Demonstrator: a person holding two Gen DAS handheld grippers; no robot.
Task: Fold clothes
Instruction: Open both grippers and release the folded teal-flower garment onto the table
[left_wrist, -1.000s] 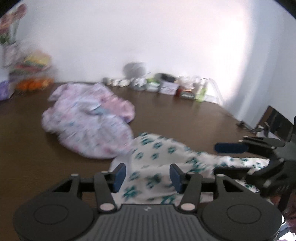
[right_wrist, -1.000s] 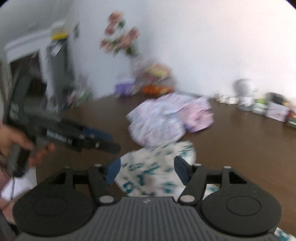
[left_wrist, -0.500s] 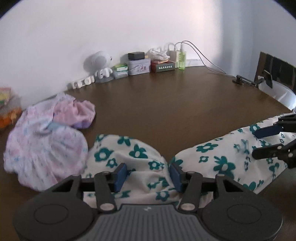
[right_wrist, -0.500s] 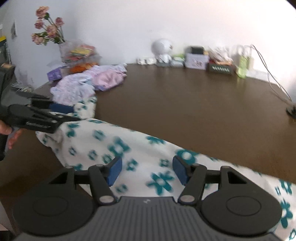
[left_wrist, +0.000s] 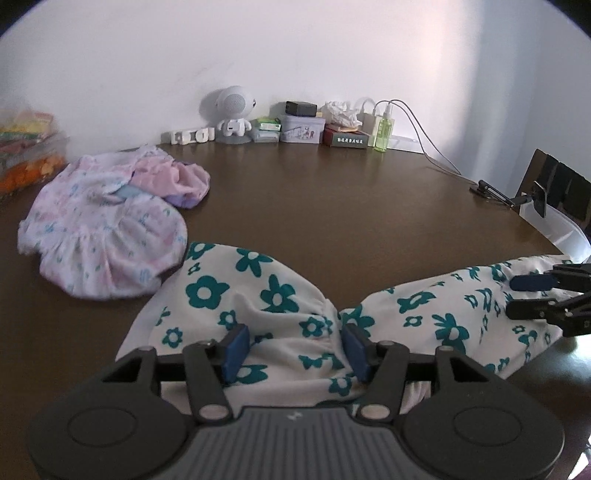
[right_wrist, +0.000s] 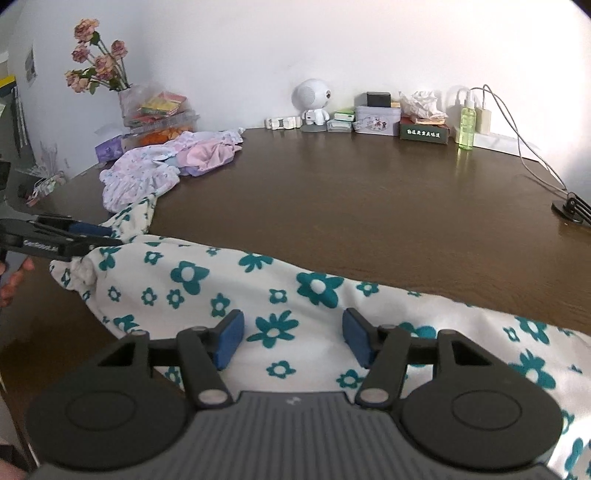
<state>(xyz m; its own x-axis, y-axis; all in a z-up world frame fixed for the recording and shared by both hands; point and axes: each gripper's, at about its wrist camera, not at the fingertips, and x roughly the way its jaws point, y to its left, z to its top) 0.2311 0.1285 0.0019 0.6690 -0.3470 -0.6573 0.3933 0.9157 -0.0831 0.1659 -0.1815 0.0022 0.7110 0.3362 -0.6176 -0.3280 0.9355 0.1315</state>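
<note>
A white garment with teal flowers (left_wrist: 258, 295) lies stretched along the near edge of the brown table (left_wrist: 351, 206); it also shows in the right wrist view (right_wrist: 295, 291). My left gripper (left_wrist: 293, 349) is open, its blue pads either side of a bunched fold at the garment's left part. My right gripper (right_wrist: 291, 341) is open over the cloth further right. In the left wrist view the right gripper (left_wrist: 532, 297) shows at the garment's right end. In the right wrist view the left gripper (right_wrist: 79, 236) shows at the garment's left end.
A heap of pink and lilac floral clothes (left_wrist: 107, 225) lies at the left of the table. A white robot toy (left_wrist: 232, 118), tins, boxes, a green bottle (left_wrist: 382, 133) and cables line the back wall. A phone stand (left_wrist: 491, 192) sits at the right edge. Flowers (right_wrist: 96, 59) stand at back left.
Both grippers have come down to the table with the flowered garment, which has been pulled out from a heap into a long strip. Both views have steadied.
</note>
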